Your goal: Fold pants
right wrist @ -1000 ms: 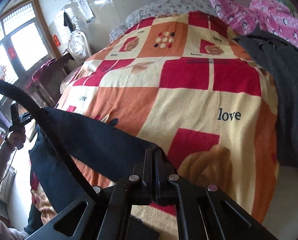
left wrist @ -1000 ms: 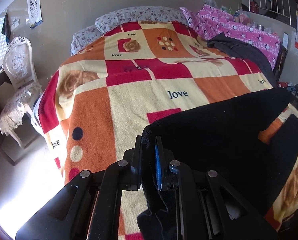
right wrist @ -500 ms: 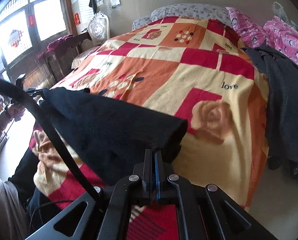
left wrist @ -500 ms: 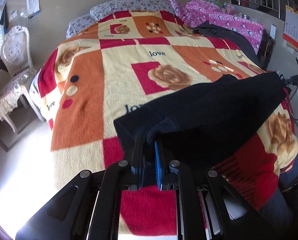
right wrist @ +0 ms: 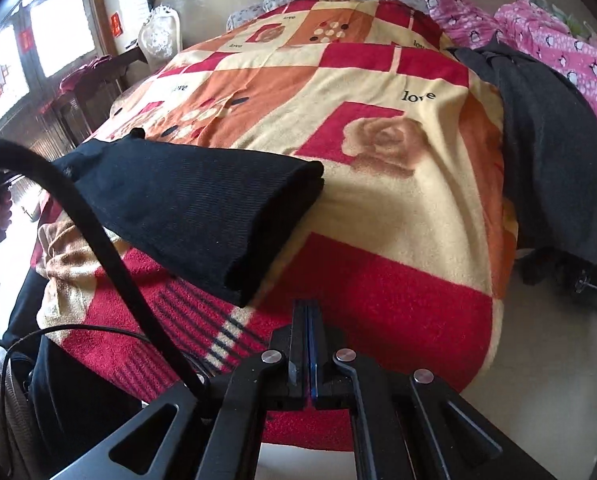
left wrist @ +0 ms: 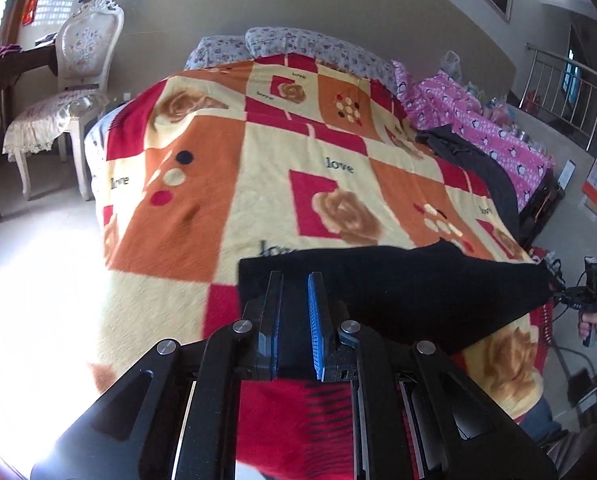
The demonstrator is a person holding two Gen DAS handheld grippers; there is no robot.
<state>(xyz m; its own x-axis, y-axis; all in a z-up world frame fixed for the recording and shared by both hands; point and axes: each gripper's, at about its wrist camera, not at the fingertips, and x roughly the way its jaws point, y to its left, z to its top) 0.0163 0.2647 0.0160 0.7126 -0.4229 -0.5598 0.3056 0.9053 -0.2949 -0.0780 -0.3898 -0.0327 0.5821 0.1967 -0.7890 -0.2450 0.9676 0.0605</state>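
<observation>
**Pants fold: left end pinched, right end loose on the bed**

Pants (left wrist: 398, 292): black knit, lying across the near end of the bed (left wrist: 258, 184) on the patchwork blanket (left wrist: 202, 208), already doubled over by the look of the layered edge in the right wrist view (right wrist: 202, 208).

Left tool (left wrist: 294, 312): narrow gap, black fabric pinched between the blue pads, so it's holding one end of the pants. The cloth runs from there to the right, out to a far corner near the bed's right edge.

Right tool (right wrist: 307, 344): jaws fully together, nothing between them that I can see. The pants' near corner sits just ahead and left of its tips, not touching. Reads as empty.

Step, my read: mid-fold, laying and straightening the doubled garment on the bed. Left is still the anchor; right is free.

Next move probably calls for:
- right tool opening up and taking the loose corner in front of it
- or left letting go once the cloth lies flat, then both re-gripping for the next fold
- keeping the layers aligned; knit is soft and will slide on the fleece blanket

Grey garment (right wrist: 546, 140) on the bed's right side is well apart, not in the way.
</observation>
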